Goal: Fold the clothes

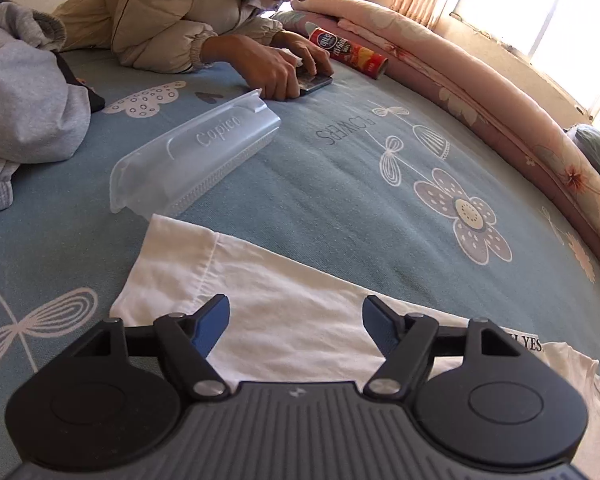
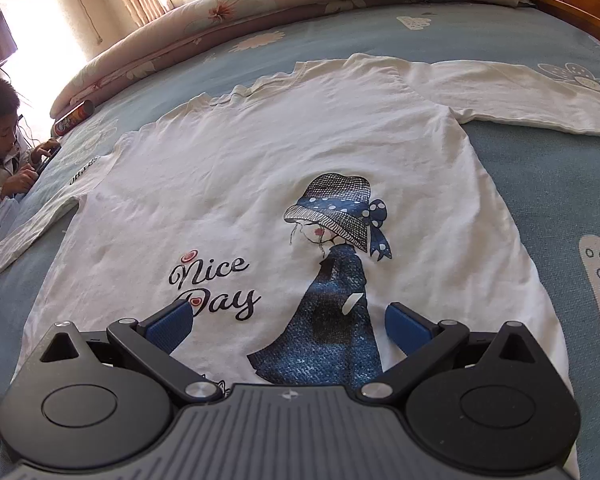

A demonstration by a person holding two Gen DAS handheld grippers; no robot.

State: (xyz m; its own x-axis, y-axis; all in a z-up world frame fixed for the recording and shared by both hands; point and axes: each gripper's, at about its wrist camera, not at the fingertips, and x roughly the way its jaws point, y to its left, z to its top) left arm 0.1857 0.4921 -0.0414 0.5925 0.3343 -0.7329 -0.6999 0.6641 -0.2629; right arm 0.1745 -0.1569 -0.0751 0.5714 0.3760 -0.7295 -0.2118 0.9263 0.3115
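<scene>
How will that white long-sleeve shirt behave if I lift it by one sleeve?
The white shirt lies flat and faintly wrinkled, so it will probably hang limp. Its sleeve looks like thin cloth, likely light. The spread body would probably drag across the bedsheet.

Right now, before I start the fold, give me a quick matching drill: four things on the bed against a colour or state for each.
Things:
1. white T-shirt
2. snack tube
3. plastic case
4. grey garment

States:
A. clear, lettered Copico
B. crumpled in a heap
C. spread flat, print up
D. red, lying on its side

Pairs: 1-C, 2-D, 3-A, 4-B
</scene>
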